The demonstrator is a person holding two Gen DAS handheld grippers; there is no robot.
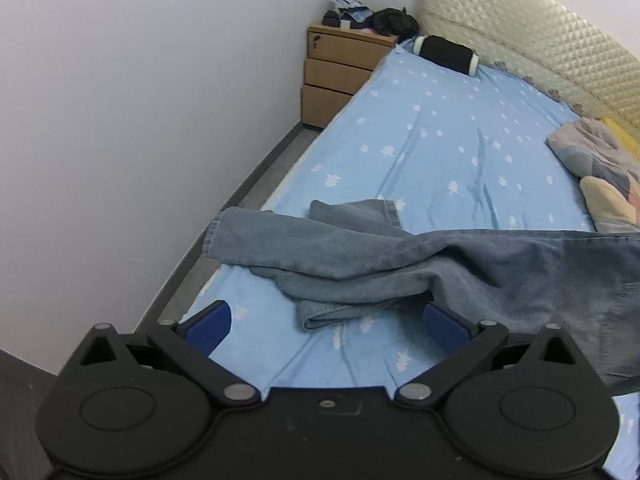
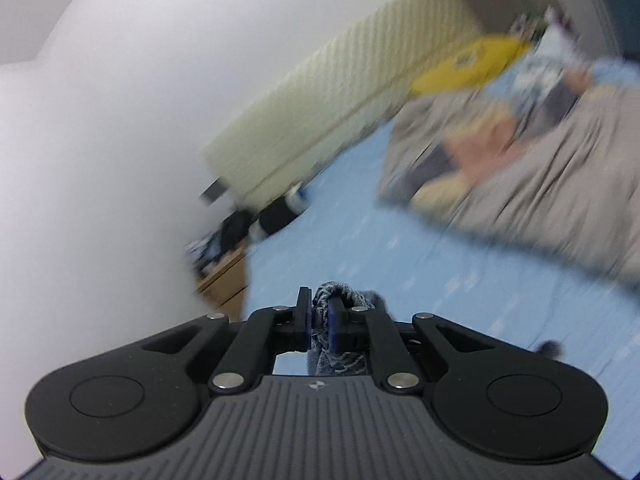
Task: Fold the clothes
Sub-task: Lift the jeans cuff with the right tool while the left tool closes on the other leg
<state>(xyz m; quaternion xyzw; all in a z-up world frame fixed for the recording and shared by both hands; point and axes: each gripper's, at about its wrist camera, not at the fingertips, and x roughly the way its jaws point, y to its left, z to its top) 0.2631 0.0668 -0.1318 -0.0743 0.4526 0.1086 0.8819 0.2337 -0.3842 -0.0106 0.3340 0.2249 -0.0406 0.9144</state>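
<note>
Wall: plain white (image 1: 140, 120), filling the left of the frame
Floor: dark grey strip (image 1: 224, 220) between wall and bed
Bed: light blue sheet with white motifs (image 1: 440, 140), centre
Headboard: cream quilted padding (image 1: 540, 40), upper right
Nightstand: three wooden drawers (image 1: 340, 68), top centre, cluttered on top
Bedding: grey patterned quilt (image 1: 600, 160), right edge

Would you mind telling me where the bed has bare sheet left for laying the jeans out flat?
The widest bare stretch of blue sheet runs from the jeans up to the black bolster, bordered by the bed's wall-side edge and the rumpled quilt. A smaller patch lies between the open left tool and the jeans. The quilt side is crowded.
</note>
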